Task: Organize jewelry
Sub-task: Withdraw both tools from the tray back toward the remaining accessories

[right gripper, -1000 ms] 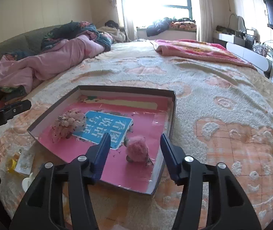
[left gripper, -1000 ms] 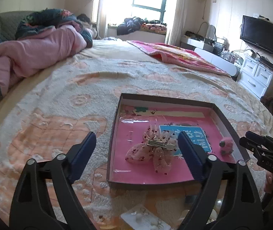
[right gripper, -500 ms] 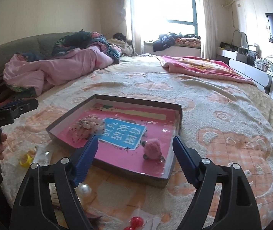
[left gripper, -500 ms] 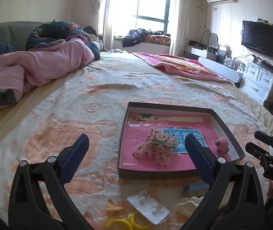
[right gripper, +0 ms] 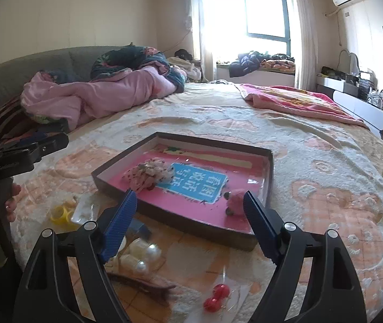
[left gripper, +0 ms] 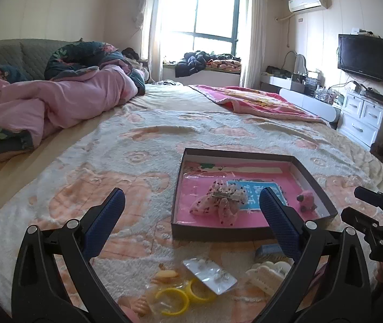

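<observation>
A shallow dark box with a pink floor (left gripper: 313,180) (right gripper: 270,167) lies on the bed. In it are a pink lace bow clip (left gripper: 219,202) (right gripper: 148,175) and a pink fuzzy pom-pom clip (left gripper: 307,198) (right gripper: 235,197). Loose pieces lie in front of the box: yellow rings (left gripper: 171,300) (right gripper: 60,214), an earring card (left gripper: 210,271), a white comb clip (left gripper: 265,276), pearl clips (right gripper: 140,258), a brown hair clip (right gripper: 143,285), red bead earrings (right gripper: 217,297). My left gripper (left gripper: 188,228) is open and empty, held back from the box. My right gripper (right gripper: 190,227) is open and empty above the near items.
The bed has a peach patterned blanket (left gripper: 137,161). A pink duvet (left gripper: 56,99) is heaped at the left, a pink blanket (left gripper: 258,102) lies at the far right. A white dresser (left gripper: 363,118) and a wall TV (left gripper: 362,56) stand beyond the bed's right edge.
Both grippers have drawn back and up from the box and opened wider. The bow clip and pom-pom clip stay in the box. The loose items in front have come into view.
</observation>
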The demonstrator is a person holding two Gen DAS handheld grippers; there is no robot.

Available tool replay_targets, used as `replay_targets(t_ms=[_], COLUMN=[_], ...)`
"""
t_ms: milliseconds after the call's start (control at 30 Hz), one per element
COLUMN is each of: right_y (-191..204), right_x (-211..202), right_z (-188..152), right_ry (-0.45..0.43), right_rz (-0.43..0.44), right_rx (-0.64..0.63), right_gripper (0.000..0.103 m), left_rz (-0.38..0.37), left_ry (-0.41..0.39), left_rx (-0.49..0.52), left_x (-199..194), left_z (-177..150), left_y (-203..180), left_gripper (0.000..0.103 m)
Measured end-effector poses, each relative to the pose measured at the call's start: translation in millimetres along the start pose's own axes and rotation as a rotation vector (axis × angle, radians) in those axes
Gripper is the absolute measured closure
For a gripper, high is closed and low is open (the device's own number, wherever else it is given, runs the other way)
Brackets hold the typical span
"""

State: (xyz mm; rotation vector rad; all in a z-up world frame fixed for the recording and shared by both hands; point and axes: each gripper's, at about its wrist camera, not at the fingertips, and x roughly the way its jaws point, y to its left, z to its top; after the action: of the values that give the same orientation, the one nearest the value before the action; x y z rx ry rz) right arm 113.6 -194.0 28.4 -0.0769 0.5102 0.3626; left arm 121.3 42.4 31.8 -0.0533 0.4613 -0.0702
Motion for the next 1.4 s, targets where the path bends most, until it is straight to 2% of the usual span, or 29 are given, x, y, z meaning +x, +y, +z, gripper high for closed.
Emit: replay_targets(t_ms=[400, 867, 1100, 1400], right_y=[27, 48, 46, 45], right_x=[-3, 9, 21, 35], right_z=[-11, -27, -33, -40], right_ry=[0.018, 0.09, 0.141, 0.191], right_rz=[0.05, 0.095, 0.079, 0.068], right_rx=[-0.05, -0.098, -0.084, -0.076], right_gripper=[0.024, 0.024, 0.025, 0.03], left_rz=[0.036, 0.097, 0.135, 0.135], left_ry=[0.008, 0.058, 0.122, 0.228], left_rx=[-0.021, -0.03, -0.012, 0.023], left_x=[-13, -18, -12, 4], left_z=[-13, -31, -47, -68], left_y=[12, 29, 32, 27], left_gripper=[0.011, 0.012, 0.011, 0.012])
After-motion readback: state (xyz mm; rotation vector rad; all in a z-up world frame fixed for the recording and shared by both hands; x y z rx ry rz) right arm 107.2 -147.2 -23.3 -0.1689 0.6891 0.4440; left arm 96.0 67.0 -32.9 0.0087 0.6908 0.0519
